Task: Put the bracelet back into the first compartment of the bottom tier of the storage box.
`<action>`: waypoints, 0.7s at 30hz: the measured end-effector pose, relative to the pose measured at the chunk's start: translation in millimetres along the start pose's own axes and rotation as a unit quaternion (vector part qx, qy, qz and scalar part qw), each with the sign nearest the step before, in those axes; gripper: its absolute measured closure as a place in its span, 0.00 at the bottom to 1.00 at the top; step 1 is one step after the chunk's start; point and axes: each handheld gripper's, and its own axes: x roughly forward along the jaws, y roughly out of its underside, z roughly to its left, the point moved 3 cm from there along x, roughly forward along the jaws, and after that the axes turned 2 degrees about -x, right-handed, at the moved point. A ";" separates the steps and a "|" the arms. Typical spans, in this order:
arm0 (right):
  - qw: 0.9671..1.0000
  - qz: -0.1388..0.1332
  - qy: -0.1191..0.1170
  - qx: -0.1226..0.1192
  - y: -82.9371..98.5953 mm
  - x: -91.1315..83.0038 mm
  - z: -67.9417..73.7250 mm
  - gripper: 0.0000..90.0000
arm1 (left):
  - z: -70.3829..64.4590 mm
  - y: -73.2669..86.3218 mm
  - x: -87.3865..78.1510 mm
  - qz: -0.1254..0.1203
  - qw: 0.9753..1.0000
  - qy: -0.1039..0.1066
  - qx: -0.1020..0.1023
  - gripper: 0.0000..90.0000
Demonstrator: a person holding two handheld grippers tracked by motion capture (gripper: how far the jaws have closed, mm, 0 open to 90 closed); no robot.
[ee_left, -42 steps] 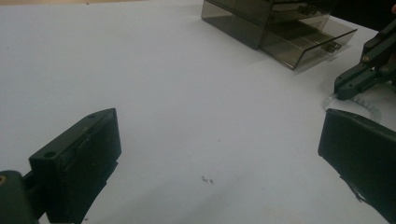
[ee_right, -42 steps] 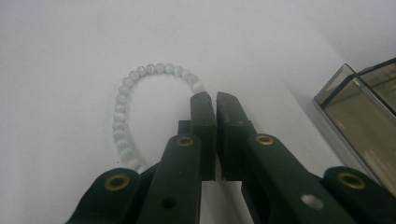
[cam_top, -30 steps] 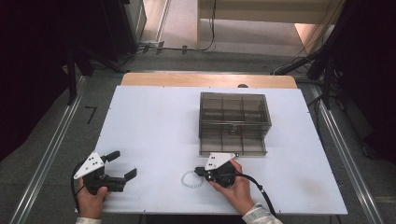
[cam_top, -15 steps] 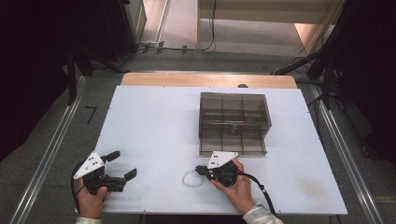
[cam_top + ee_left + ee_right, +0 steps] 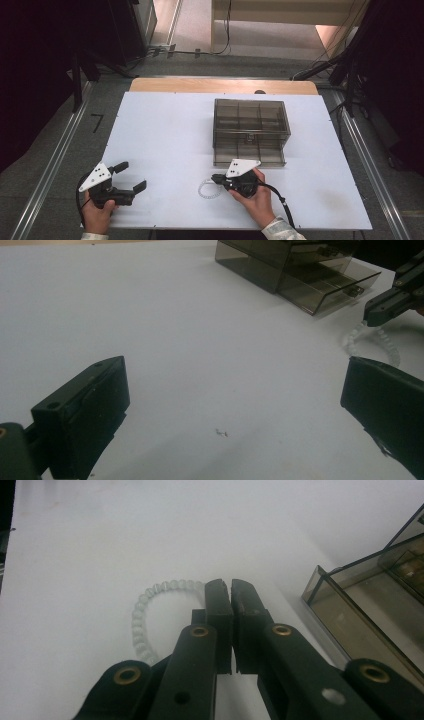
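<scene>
Bead bracelet (image 5: 150, 611) seemingly pinched by right gripper (image 5: 231, 591) beside organizer box (image 5: 370, 605).

We see the smoked plastic box (image 5: 250, 131) standing at one o'clock on the white table (image 5: 160, 135); from seven to twelve o'clock the surface is wide open for passing.
</scene>
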 end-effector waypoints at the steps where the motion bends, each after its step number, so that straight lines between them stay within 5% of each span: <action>1: 1.000 -0.002 -0.002 0.001 -0.2 -0.4 -0.1 0.95 | 0.0 0.0 0.0 0.000 1.000 0.000 0.000 0.00; 21: 1.000 -0.027 0.003 0.012 -4.5 -12.1 -5.9 0.95 | 0.0 0.0 0.1 0.000 1.000 0.000 -0.001 0.00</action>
